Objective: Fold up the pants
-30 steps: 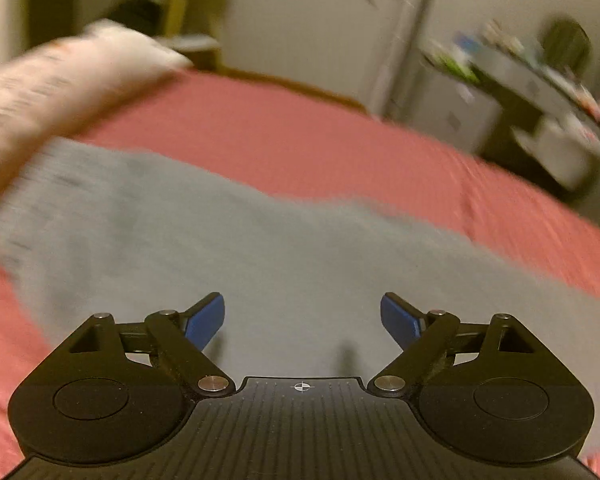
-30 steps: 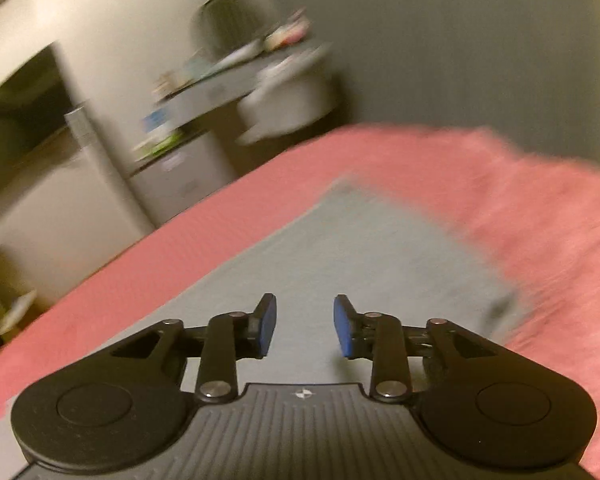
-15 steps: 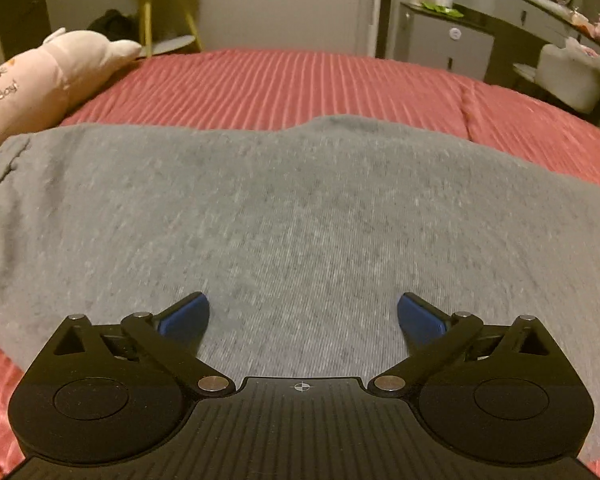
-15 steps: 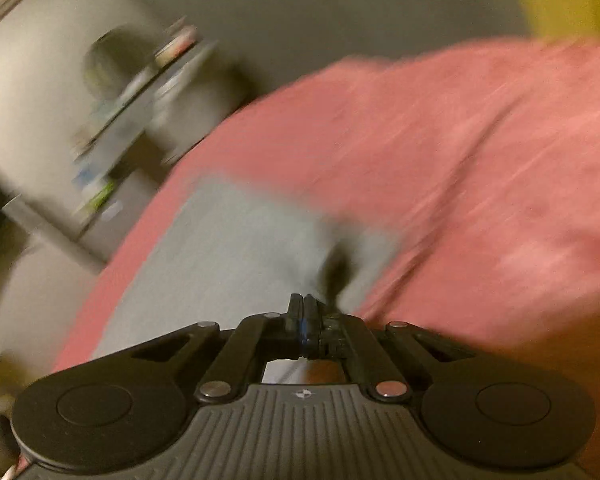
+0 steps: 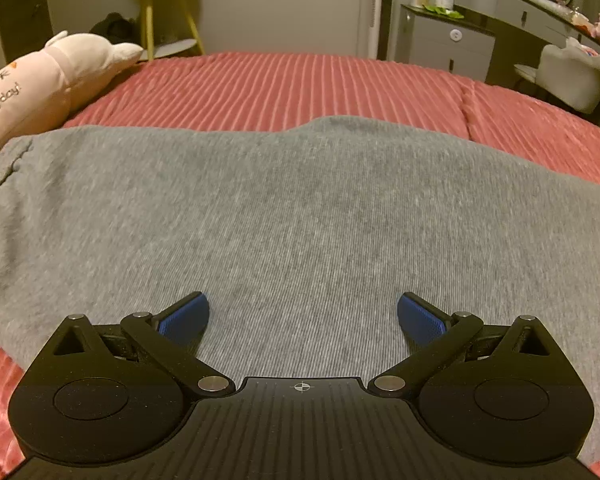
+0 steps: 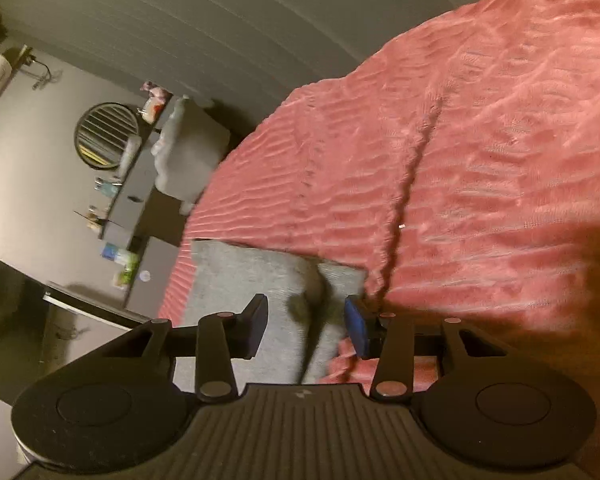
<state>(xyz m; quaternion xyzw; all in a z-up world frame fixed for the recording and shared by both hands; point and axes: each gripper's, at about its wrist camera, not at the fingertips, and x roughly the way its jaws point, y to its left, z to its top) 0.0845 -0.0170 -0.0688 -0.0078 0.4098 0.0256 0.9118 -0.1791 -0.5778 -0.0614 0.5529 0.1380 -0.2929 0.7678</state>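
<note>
While the grey pants (image 5: 292, 208) are lying flat across the red ribbed bedspread (image 5: 300, 80), looks like they're maybe one fold in at best, and honestly I can't tell for sure from these shots. From the left wrist view the fabric fills the near half of the scene as one smooth wide slab, with a stitched seam showing at the far left end next to the pink plush pillow (image 5: 40, 80). Left gripper (image 5: 303, 316) hovers low over the near edge with its jaws spread wide and nothing between them. Right gripper (image 6: 306, 322) is tilted hard over the other end of the pants, jaws also apart, straddling a little raised ridge of cloth near the corner but not pinching it. So neither one's got a hold on anything right now. What's left, I'd guess: grab the ends and bring the length over on itself, then flatten. Dresser (image 5: 452, 40) and chair (image 5: 572, 76) sit far right, out of the way.
</note>
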